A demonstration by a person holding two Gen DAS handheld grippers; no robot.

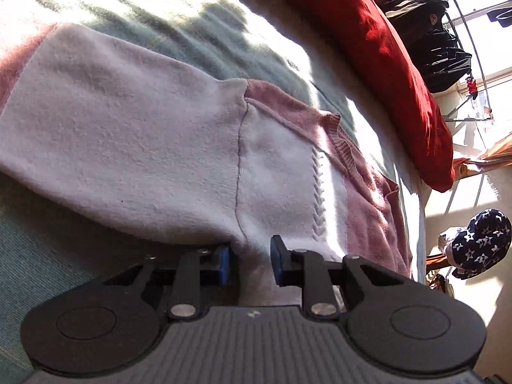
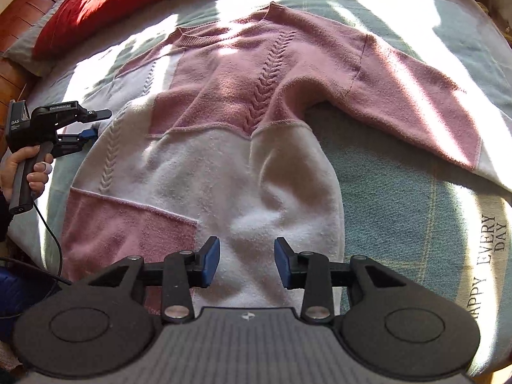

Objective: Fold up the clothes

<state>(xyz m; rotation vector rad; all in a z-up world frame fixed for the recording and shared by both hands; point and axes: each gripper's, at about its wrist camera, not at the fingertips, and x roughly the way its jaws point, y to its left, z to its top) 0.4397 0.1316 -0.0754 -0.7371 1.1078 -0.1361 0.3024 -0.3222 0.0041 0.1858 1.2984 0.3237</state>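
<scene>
A pink and white knit sweater [image 2: 224, 160] lies front up on a pale green bed cover [image 2: 400, 208]. Its right sleeve [image 2: 416, 105] is spread out to the side. In the left wrist view the sweater [image 1: 144, 128] fills the frame, white sleeve to the left. My left gripper [image 1: 250, 264] sits at the sweater's side edge near the shoulder seam; fabric lies between its blue pads [image 1: 277, 264], which stand apart. From the right wrist view, the left gripper [image 2: 96, 124] is held by a hand [image 2: 22, 169]. My right gripper [image 2: 247, 262] hangs open over the white lower body with nothing gripped.
A red pillow [image 2: 112, 3] lies along the head of the bed and shows in the left wrist view [image 1: 384, 64]. The cover bears printed words [image 2: 489, 256] at the right. Beyond the bed stand a rack of dark clothes [image 1: 432, 48] and a star-patterned item [image 1: 483, 243]. A cable [image 2: 51, 233] trails from the left gripper.
</scene>
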